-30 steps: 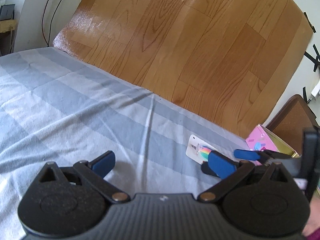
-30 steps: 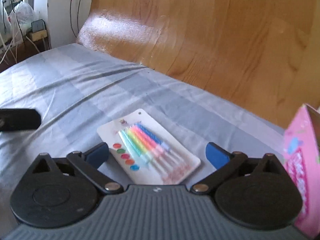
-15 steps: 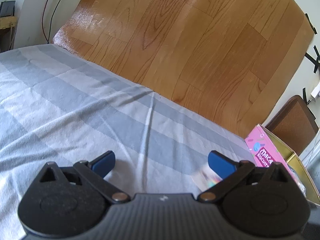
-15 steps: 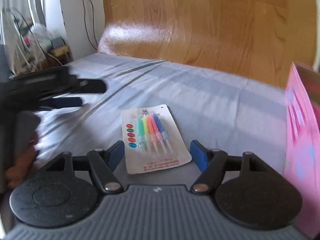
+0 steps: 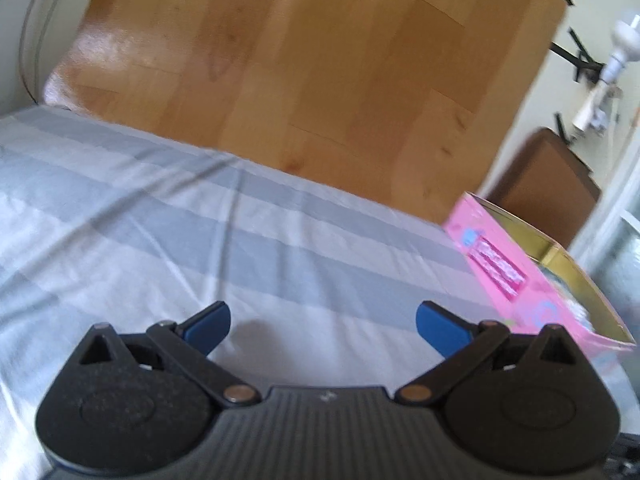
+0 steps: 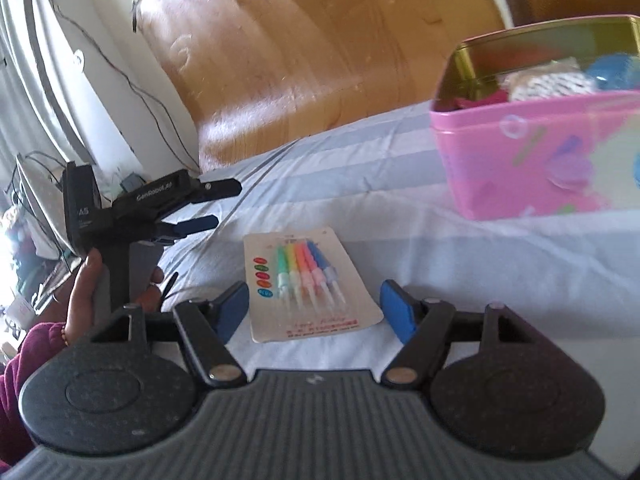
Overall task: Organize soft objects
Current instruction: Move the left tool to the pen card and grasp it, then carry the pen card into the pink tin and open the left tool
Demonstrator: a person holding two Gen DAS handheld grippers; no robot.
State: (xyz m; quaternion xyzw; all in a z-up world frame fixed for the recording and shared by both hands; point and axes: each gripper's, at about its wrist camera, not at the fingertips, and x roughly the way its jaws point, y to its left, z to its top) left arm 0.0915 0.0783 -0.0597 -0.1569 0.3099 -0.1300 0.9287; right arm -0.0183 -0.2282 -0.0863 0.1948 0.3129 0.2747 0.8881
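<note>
A white card of coloured candles (image 6: 310, 282) lies flat on the striped grey sheet (image 6: 460, 272). My right gripper (image 6: 314, 306) is open and empty, its blue pads either side of the card's near end, just above it. A pink tin box (image 6: 536, 160) with a gold inside stands open at the right and holds soft items, one white with dots (image 6: 548, 82) and one blue (image 6: 614, 70). My left gripper (image 5: 322, 326) is open and empty over bare sheet (image 5: 200, 220); the pink box (image 5: 516, 276) is to its right. The left gripper also shows in the right wrist view (image 6: 214, 204), left of the card.
A wood-pattern panel (image 5: 300, 72) rises behind the bed. A brown chair (image 5: 548, 184) stands past the box. Cables and clutter (image 6: 36, 200) sit off the bed's left side.
My right gripper has swung right, so the pink box's open top now shows. My left gripper has pulled away to the left of the card, which has left its view.
</note>
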